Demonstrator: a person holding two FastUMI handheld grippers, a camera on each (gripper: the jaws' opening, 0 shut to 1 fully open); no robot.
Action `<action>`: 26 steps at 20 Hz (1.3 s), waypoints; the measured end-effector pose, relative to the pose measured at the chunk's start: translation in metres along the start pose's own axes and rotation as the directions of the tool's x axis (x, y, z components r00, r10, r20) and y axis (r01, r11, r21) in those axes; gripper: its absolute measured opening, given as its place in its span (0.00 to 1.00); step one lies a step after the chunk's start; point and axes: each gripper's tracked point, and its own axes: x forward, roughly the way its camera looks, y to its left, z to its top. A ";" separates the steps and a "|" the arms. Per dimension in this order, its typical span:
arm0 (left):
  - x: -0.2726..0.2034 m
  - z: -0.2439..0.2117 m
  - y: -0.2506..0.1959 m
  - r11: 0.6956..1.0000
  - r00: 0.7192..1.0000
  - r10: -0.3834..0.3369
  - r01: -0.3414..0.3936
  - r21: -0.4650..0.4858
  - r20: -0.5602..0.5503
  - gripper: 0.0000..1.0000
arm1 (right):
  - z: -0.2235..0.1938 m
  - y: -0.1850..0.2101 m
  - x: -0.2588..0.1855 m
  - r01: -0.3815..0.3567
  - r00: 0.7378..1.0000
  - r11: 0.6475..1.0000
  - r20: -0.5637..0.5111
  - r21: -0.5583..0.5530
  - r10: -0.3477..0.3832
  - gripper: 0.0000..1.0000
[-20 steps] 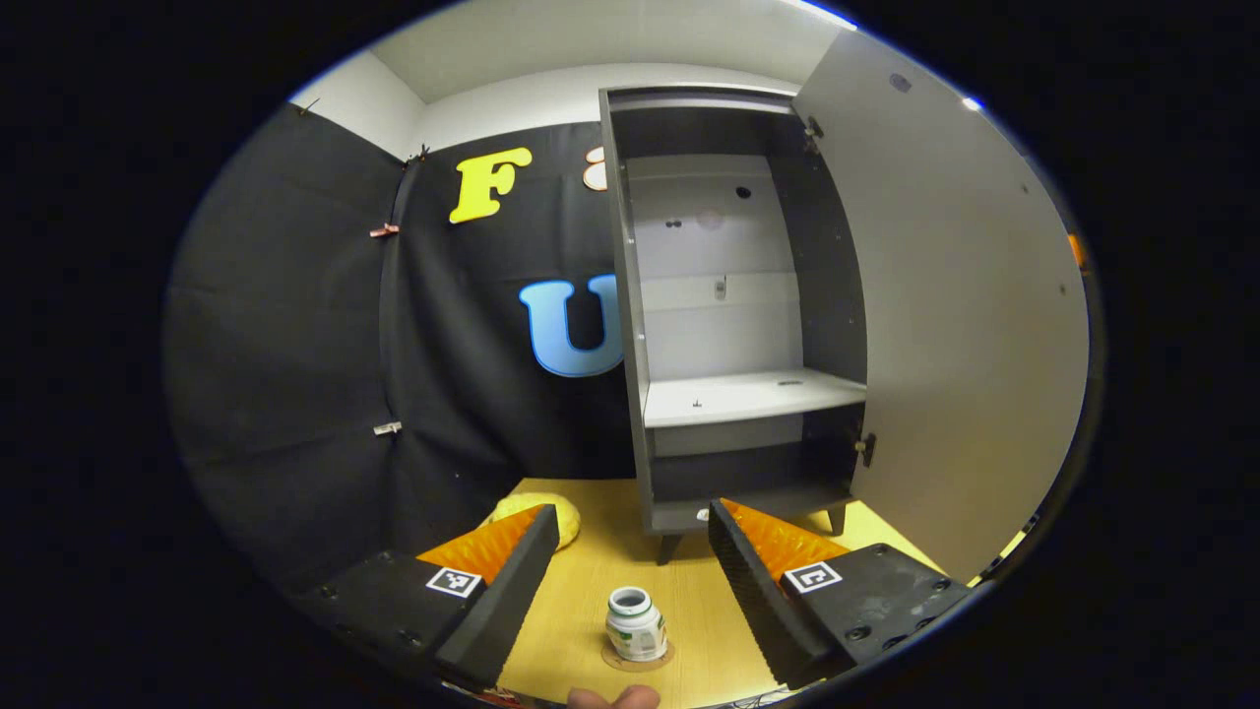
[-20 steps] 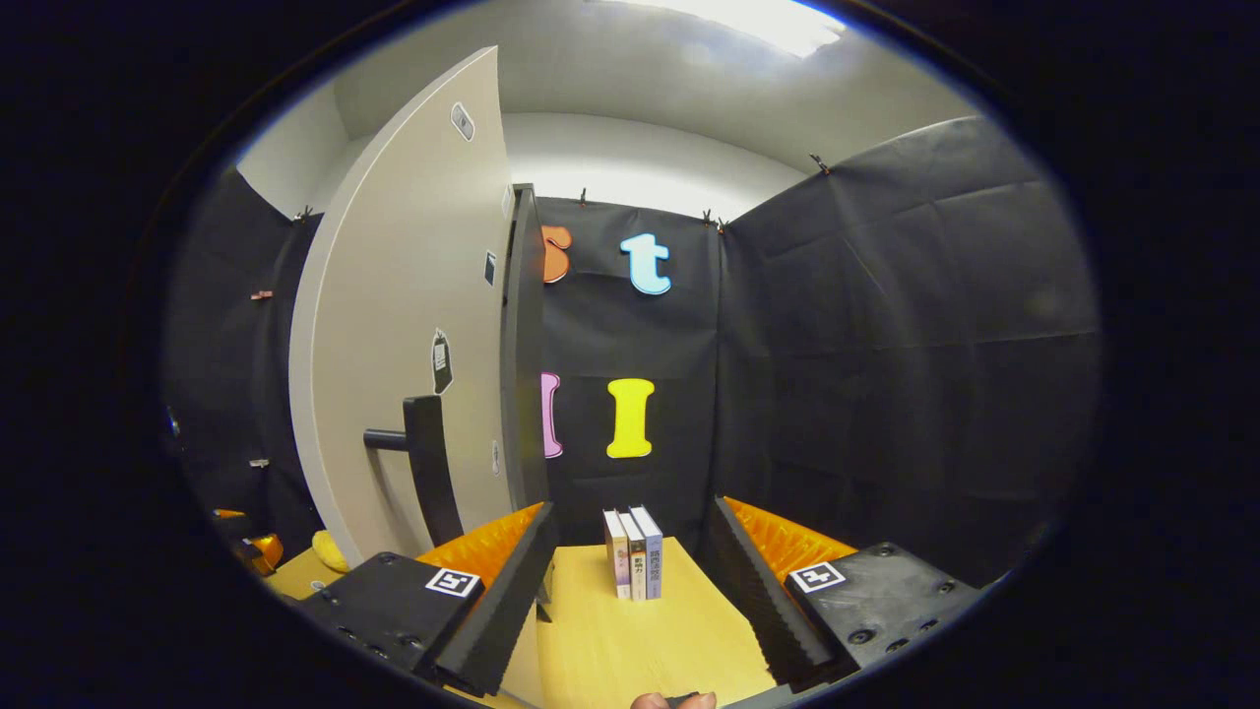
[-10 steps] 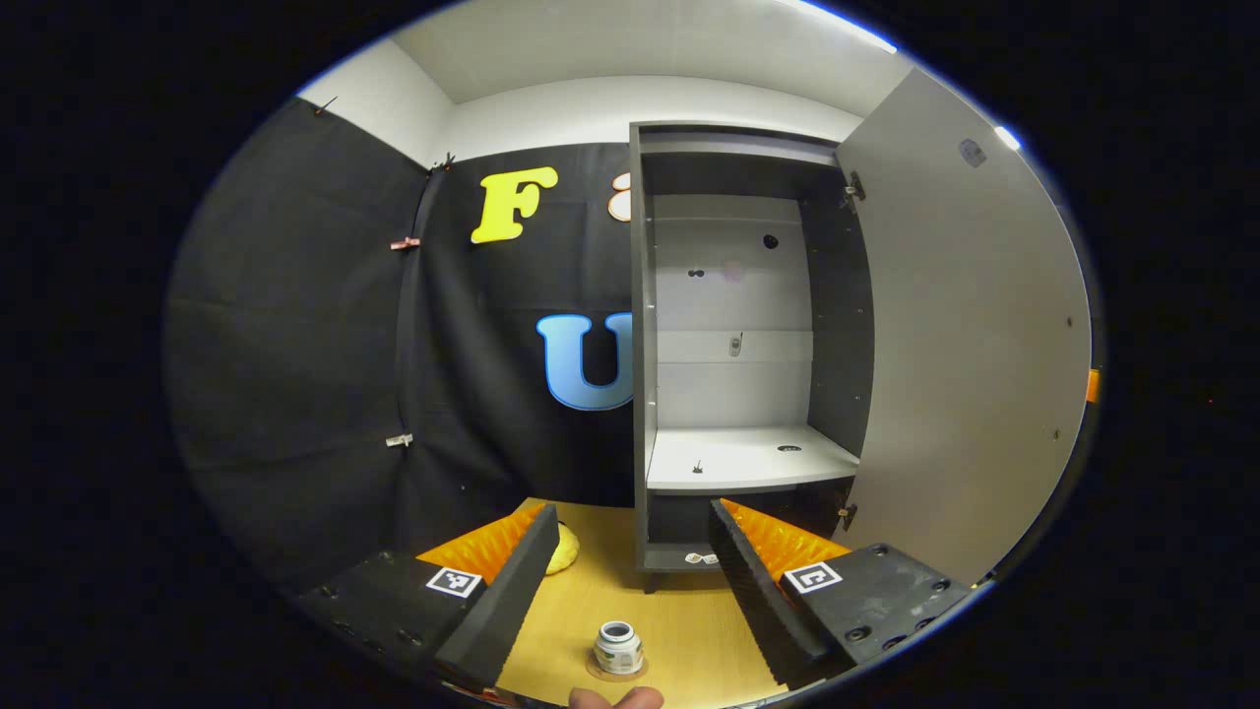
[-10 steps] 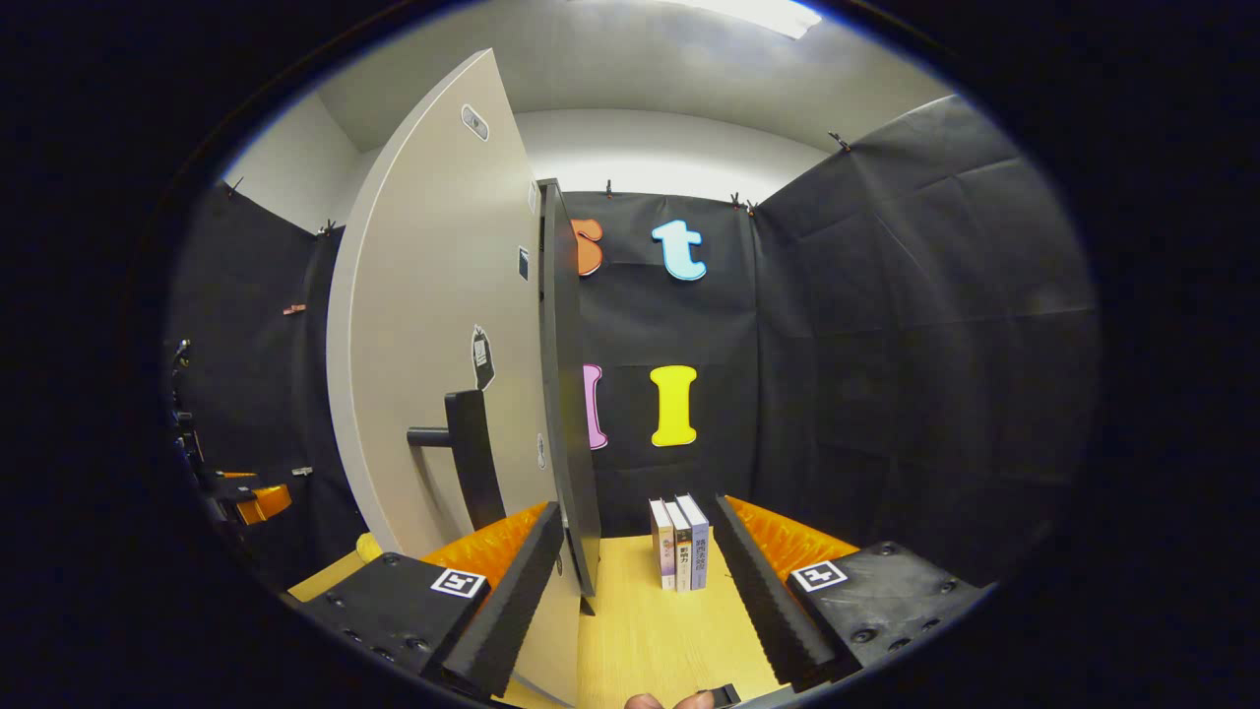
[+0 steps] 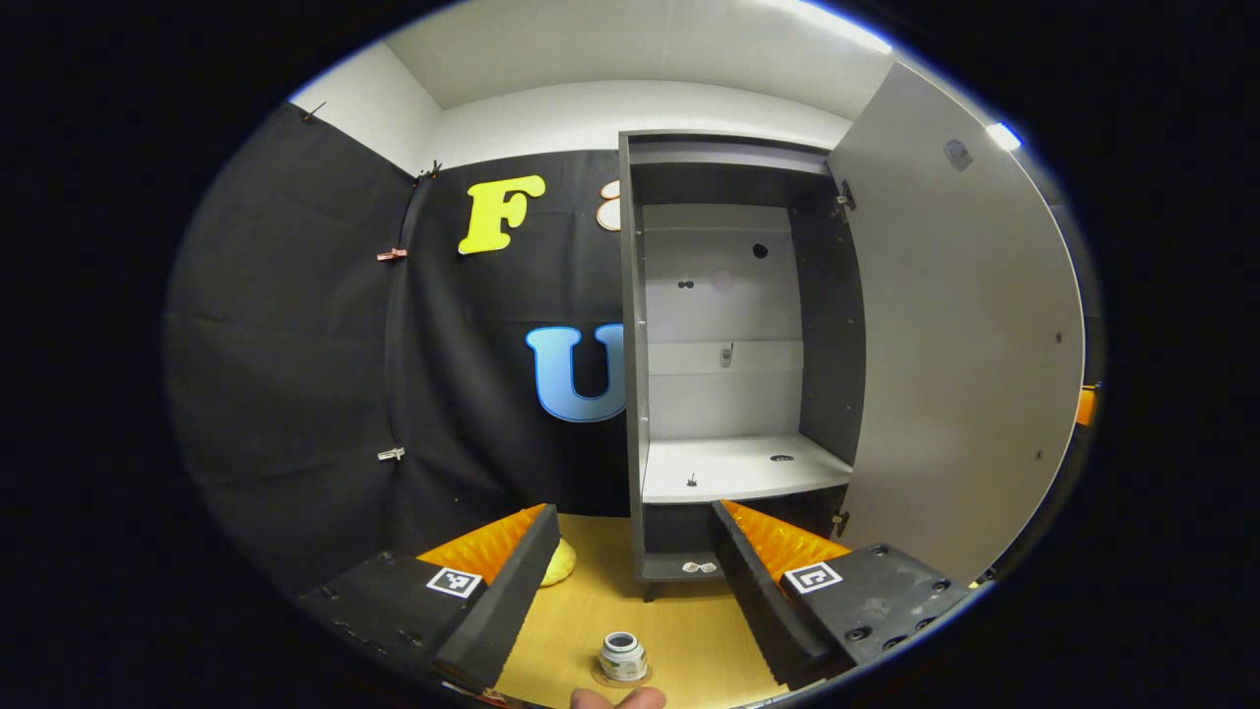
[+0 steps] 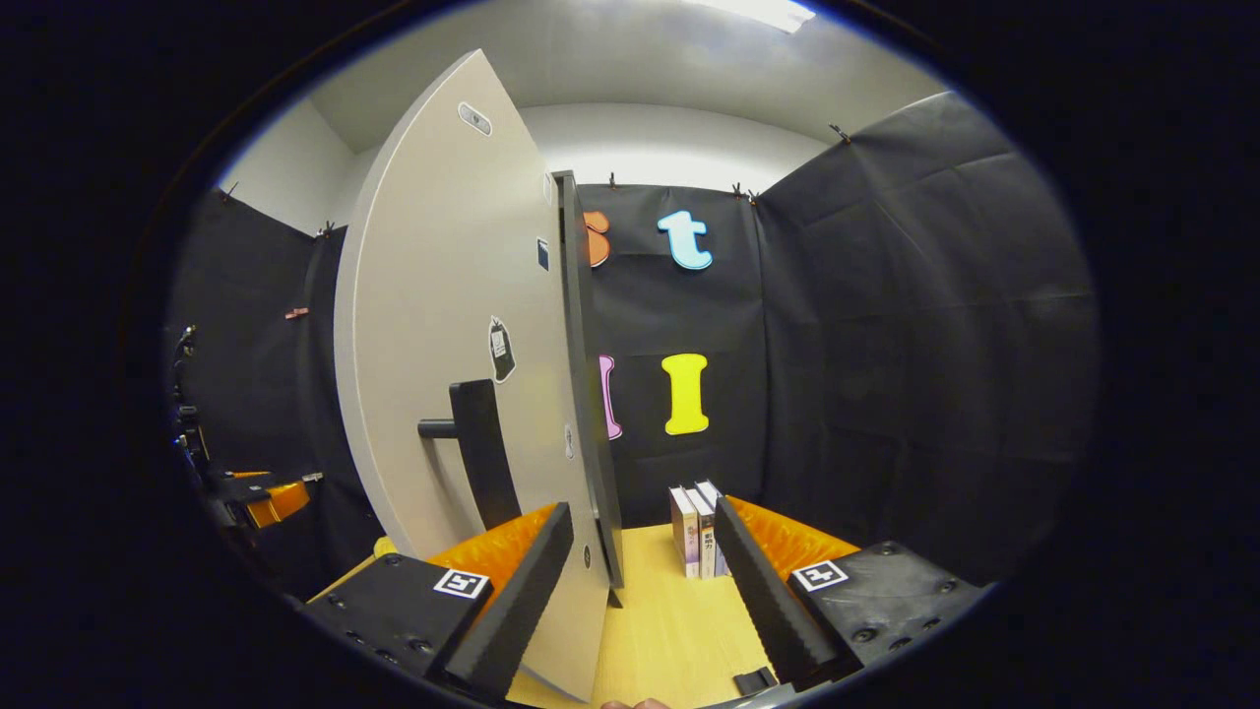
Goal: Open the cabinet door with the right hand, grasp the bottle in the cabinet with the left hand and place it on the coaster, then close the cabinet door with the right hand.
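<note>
The left gripper (image 5: 630, 581) hovers with jaws apart above the bottle (image 5: 623, 656), which stands on the coaster (image 5: 597, 676). The right gripper (image 6: 645, 581), likewise spread and empty, faces the open cabinet door (image 6: 443, 325) (its handle (image 6: 480, 448) just ahead), with books (image 6: 695, 527) beyond.

Both views are sharp and evenly lit from above: a bright ceiling light strip (image 6: 758, 12) burns out to white at the top of the right gripper view, and a similar strip (image 5: 837, 22) shows in the left gripper view. The tall grey open cabinet door (image 6: 443, 325) bows strongly under fisheye distortion. The pale white shelf (image 5: 738, 471) inside the dark grey cabinet (image 5: 728, 345) is well lit, while its lower compartment sits in shadow. The yellow wooden counter (image 6: 669, 620) shows no glare. Edges darken slightly.
</note>
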 end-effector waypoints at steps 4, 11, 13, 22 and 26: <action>0.001 -0.004 0.009 1.000 1.000 -0.004 0.004 0.005 -0.008 0.96 | -0.006 0.033 -0.001 -0.038 0.999 0.999 -0.003 0.016 0.038 0.95; 0.001 -0.007 0.029 0.999 1.000 -0.027 0.027 0.018 -0.001 0.96 | -0.011 0.087 0.005 -0.072 0.997 0.997 0.001 0.020 0.072 0.96; 0.002 -0.007 0.034 0.999 0.999 -0.032 0.032 0.015 0.001 0.98 | -0.014 0.102 0.007 -0.085 0.996 0.996 0.002 0.009 0.085 0.96; 0.012 -0.013 0.071 1.000 1.000 -0.015 0.015 0.019 0.002 0.96 | -0.026 0.169 0.033 -0.176 0.984 0.984 0.009 0.001 0.176 0.96; 0.017 -0.016 0.084 1.000 1.000 -0.012 0.012 0.026 -0.002 0.96 | -0.028 0.211 0.035 -0.281 0.960 0.960 0.005 -0.002 0.281 0.97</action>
